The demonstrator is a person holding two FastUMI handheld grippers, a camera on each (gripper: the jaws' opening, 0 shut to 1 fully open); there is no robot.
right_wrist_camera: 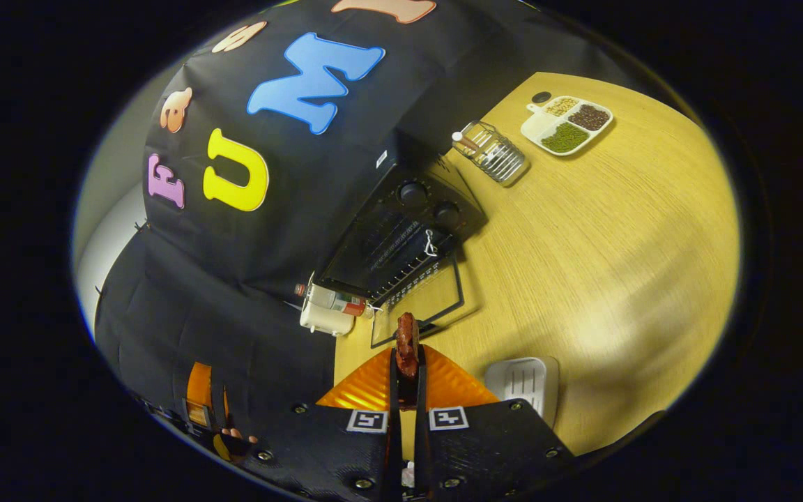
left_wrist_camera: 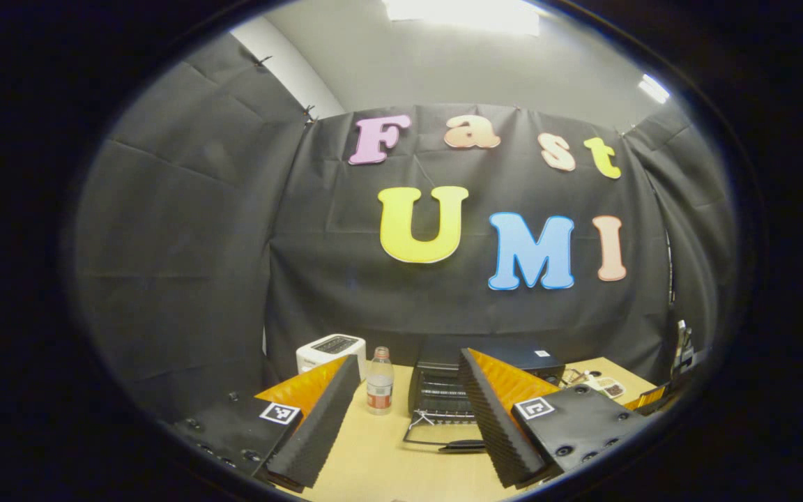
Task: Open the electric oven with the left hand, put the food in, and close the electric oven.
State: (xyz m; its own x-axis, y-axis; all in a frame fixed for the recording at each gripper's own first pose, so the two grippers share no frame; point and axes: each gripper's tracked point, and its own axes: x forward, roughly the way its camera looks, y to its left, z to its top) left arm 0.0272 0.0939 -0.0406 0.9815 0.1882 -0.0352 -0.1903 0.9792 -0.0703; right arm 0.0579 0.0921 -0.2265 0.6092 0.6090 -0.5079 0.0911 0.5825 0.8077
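My left claw [left_wrist_camera: 408,418] is hanging released, fingers spread wide, raised above the bench [left_wrist_camera: 373,460] and pointing level toward the booth's back wall. Between its fingers I'm seeing the electric oven [left_wrist_camera: 443,387] at the back edge of the bench, with its door [left_wrist_camera: 436,436] dropped open flat onto the bench toward me. A bottle [left_wrist_camera: 379,382] is standing upright just left of the oven, and a white toaster [left_wrist_camera: 330,352] is sitting left of that, near the back left corner. A divided snack tray [left_wrist_camera: 607,385] is lying right of the oven.

My right claw [right_wrist_camera: 407,362] is clenched on the food [right_wrist_camera: 406,343], a reddish-brown piece sticking up out of the fingertips. It's rolled hard, so the bench [right_wrist_camera: 617,244] is looking tilted in the right gripper view. The claw is hovering above the bench, aimed at the open oven [right_wrist_camera: 401,237]; the food is in front of the open door [right_wrist_camera: 419,307], not inside. A white dish [right_wrist_camera: 523,383] is lying just right of my fingers. Farther along the back edge, a wire basket [right_wrist_camera: 495,157] and the snack tray [right_wrist_camera: 569,125] are sitting past the oven. The other gripper [right_wrist_camera: 199,397] is showing at lower left with fingers of a hand [right_wrist_camera: 238,436] on it.
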